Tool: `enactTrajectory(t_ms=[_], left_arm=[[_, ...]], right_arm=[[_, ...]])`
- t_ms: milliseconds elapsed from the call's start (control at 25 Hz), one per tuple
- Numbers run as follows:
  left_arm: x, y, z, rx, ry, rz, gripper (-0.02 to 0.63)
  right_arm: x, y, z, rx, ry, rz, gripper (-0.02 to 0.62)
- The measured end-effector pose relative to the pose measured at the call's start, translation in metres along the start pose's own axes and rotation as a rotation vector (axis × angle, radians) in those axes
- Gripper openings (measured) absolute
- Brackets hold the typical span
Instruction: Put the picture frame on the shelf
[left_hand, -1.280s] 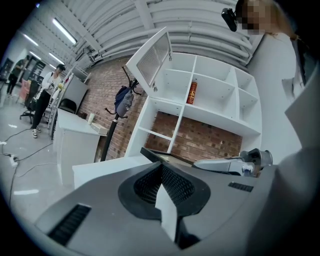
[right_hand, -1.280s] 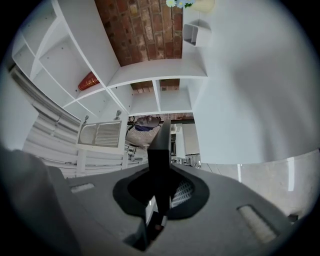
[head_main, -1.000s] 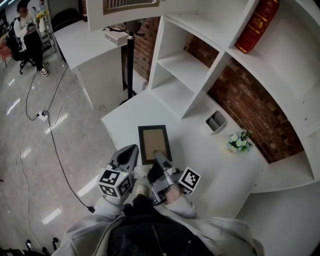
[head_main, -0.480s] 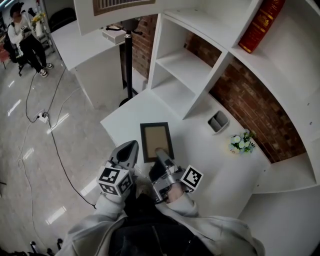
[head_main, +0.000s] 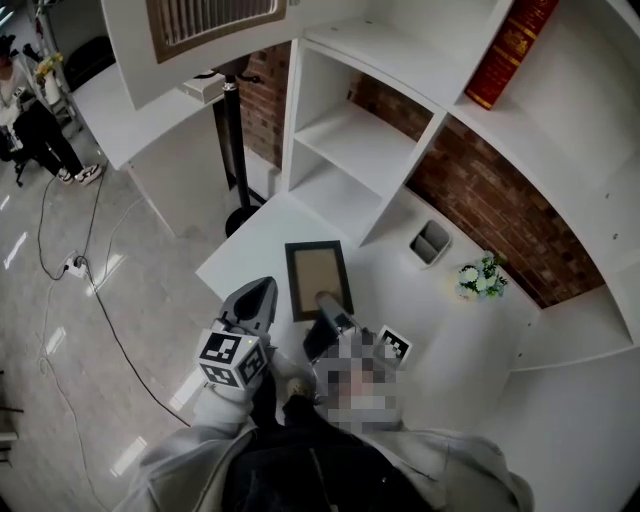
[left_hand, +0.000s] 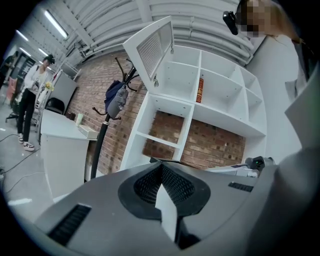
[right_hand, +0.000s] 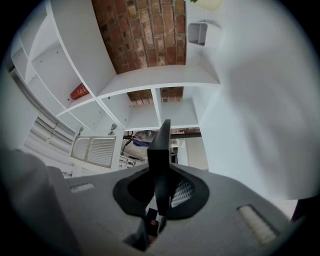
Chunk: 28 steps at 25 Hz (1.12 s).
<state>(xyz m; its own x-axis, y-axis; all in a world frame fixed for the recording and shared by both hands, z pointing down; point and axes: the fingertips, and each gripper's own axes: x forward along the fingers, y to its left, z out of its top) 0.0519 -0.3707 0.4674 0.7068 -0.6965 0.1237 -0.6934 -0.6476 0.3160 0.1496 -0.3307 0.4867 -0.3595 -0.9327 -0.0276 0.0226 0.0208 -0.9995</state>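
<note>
Gripping the picture frame (head_main: 318, 278) by the short edge farthest from the shelf (head_main: 300, 120), the right gripper (head_main: 328, 303) has its jaws pinched tight on the dark moulding. The frame sits face up over the white desk (head_main: 440, 330), just short of the shelf, its long axis pointing toward the lowest open compartment. The left gripper (head_main: 262, 292), jaws closed on nothing, sits about as far from the shelf. Judged from here, 1 forward carry by the right hand remains.
</note>
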Motion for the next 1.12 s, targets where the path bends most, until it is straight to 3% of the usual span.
enactTrajectory(t_ms=[920,1120], left_arm=[[0.075,0.048,0.057,0.041,0.039,-0.211,0.003],[0.088,0.053,0.072,0.056,0.05,-0.267,0.003]], right_arm=[[0.086,0.04,0.036,-0.046,-0.191,0.029,0.026],[0.104,0.056,0.05,-0.017,-0.236,0.077,0.026]])
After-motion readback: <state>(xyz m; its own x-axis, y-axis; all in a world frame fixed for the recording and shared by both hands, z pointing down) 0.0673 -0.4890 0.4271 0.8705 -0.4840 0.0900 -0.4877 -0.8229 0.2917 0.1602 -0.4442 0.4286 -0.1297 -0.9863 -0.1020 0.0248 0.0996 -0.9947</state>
